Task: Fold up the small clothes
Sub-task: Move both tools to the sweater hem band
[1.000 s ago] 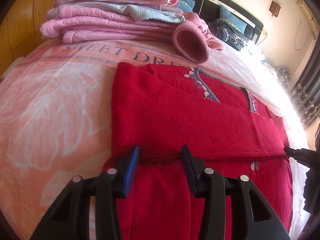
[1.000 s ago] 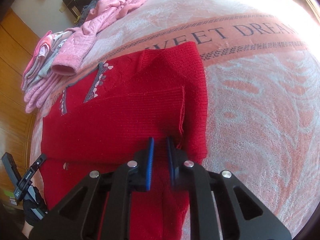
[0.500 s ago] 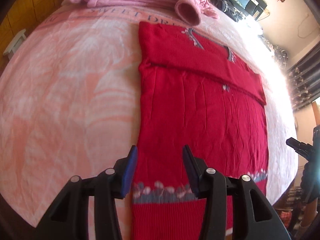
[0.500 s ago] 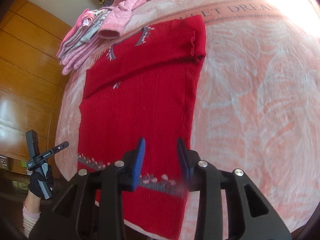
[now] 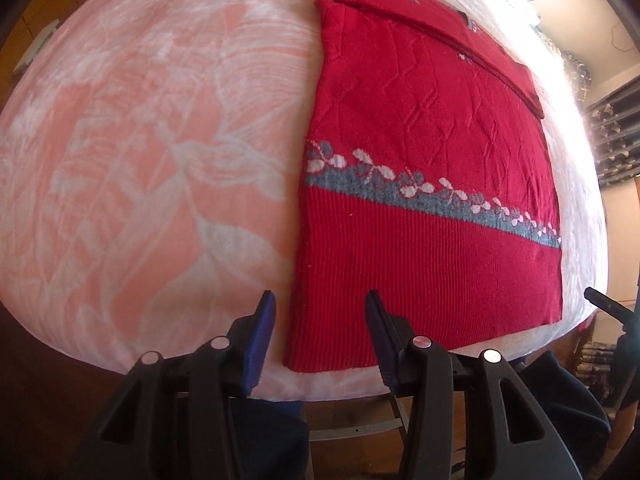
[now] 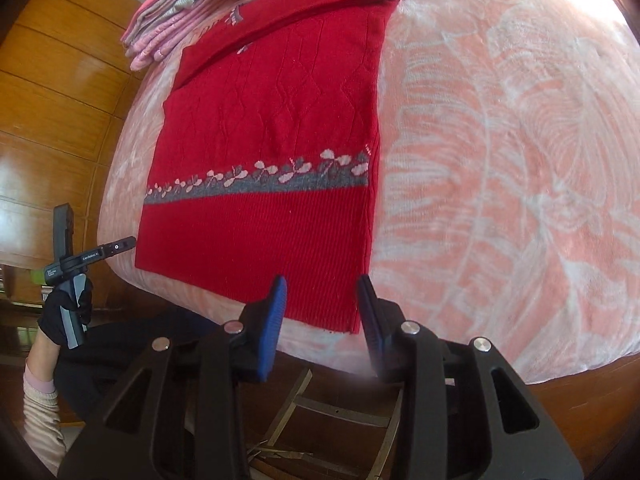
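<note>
Both grippers poised wide at the hem of the red sweater (image 5: 432,168).
Left gripper (image 5: 320,340) and right gripper (image 6: 322,312) gape empty; the sweater lies flat on the pink blanket (image 5: 140,140), so pinching blanket too could drag it.

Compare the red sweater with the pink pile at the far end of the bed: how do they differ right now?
The red sweater lies spread flat as one garment, sleeves folded across its chest; the pink pile is several garments stacked. The sweater reaches the near bed edge between both open grippers; the pile sits far from them. The sweater carries a grey flowered band; the pile is pale pink and grey. Both rest on the pink blanket.
</note>
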The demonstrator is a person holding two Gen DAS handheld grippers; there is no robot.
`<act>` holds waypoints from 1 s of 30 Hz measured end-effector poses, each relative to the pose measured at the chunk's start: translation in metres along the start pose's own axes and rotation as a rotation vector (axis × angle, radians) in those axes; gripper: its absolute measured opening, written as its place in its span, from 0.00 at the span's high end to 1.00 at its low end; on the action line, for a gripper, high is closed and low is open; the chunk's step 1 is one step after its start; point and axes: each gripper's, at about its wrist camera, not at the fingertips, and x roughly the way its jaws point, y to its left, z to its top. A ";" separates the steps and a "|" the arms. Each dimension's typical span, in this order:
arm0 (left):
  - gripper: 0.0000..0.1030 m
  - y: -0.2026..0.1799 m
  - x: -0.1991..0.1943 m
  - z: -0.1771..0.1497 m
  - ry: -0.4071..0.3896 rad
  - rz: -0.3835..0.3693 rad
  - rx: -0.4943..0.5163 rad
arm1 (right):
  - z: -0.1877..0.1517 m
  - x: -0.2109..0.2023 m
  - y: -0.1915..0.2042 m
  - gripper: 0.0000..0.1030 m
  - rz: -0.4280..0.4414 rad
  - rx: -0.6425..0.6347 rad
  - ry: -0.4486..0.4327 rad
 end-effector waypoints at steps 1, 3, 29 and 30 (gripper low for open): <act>0.55 0.005 0.004 -0.001 0.012 -0.014 -0.013 | -0.003 0.002 -0.001 0.64 0.006 0.008 0.005; 0.55 0.011 0.009 -0.003 0.028 -0.057 -0.037 | -0.009 0.005 -0.004 0.64 0.006 0.018 0.009; 0.60 0.000 0.025 -0.005 0.037 -0.125 -0.004 | -0.012 0.045 -0.015 0.59 -0.040 0.014 0.068; 0.59 -0.001 0.025 -0.006 0.034 -0.121 0.003 | -0.012 0.048 -0.015 0.59 -0.047 0.011 0.074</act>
